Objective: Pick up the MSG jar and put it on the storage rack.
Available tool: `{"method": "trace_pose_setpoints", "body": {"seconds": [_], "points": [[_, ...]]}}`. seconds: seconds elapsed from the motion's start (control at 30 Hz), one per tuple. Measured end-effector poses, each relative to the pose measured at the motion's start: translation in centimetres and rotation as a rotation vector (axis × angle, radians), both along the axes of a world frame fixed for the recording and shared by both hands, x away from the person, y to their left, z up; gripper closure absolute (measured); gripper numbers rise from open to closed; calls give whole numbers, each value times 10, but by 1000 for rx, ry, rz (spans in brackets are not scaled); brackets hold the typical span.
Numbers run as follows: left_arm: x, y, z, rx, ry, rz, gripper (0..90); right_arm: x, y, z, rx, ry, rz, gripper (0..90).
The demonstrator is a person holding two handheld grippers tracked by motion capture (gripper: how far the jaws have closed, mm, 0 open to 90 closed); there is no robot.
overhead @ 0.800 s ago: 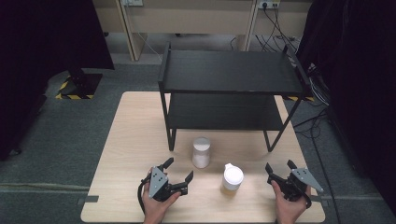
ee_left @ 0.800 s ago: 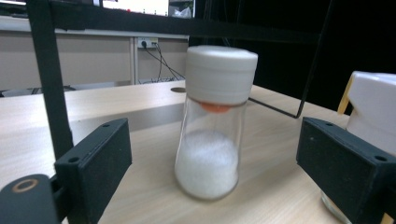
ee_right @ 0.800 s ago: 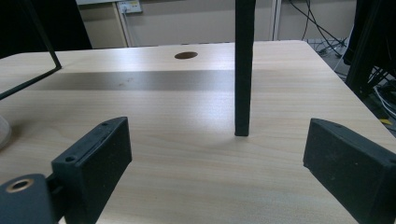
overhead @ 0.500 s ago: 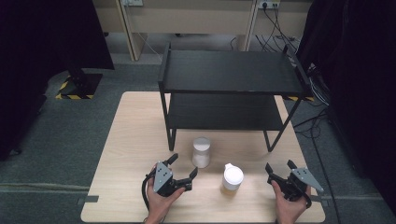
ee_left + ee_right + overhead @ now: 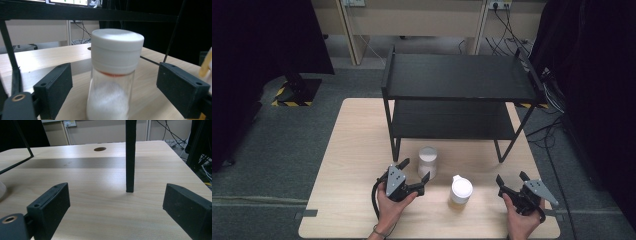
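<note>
Two clear jars with white lids stand on the wooden table in front of a black two-level rack. The farther jar holds white powder and stands just past my left gripper. In the left gripper view this jar sits between the open jaws, with a gap on each side. The nearer jar stands between the two hands. My right gripper is open near the table's front right, holding nothing, and faces a rack leg.
The rack's legs stand on the table behind the jars. There is a round hole in the tabletop under the rack. The nearer jar's edge shows at the left of the right gripper view. Cables lie on the floor at the right.
My left gripper has moved forward and to the right, up to the farther jar. The right gripper and both jars have stayed where they were.
</note>
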State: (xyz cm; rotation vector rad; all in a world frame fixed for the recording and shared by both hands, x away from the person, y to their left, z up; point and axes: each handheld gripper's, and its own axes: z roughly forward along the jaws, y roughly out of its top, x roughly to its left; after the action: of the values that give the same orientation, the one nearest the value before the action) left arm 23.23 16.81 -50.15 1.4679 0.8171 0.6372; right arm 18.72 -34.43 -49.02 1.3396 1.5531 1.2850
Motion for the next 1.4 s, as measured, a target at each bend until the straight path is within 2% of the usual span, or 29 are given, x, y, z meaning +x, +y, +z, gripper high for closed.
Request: {"method": "trace_pose_setpoints", "body": {"seconds": [0.23, 0.5, 0.7, 0.77, 1.1, 1.4], "points": [[12, -10, 5, 7, 9, 2, 166, 1, 0, 1, 0, 4, 3, 74], [19, -20, 10, 22, 9, 2, 195, 1, -1, 1, 4, 7, 4, 74], [20, -25, 11, 16, 7, 21, 282, 2, -1, 1, 4, 8, 7, 74], [20, -27, 10, 1, 9, 31, 312, 2, -1, 1, 2, 9, 8, 74], [19, -27, 14, 18, 17, 34, 326, 2, -2, 1, 5, 9, 9, 74], [20, -26, 26, 48, 46, 20, 329, 2, -2, 1, 9, 12, 9, 74]]}}
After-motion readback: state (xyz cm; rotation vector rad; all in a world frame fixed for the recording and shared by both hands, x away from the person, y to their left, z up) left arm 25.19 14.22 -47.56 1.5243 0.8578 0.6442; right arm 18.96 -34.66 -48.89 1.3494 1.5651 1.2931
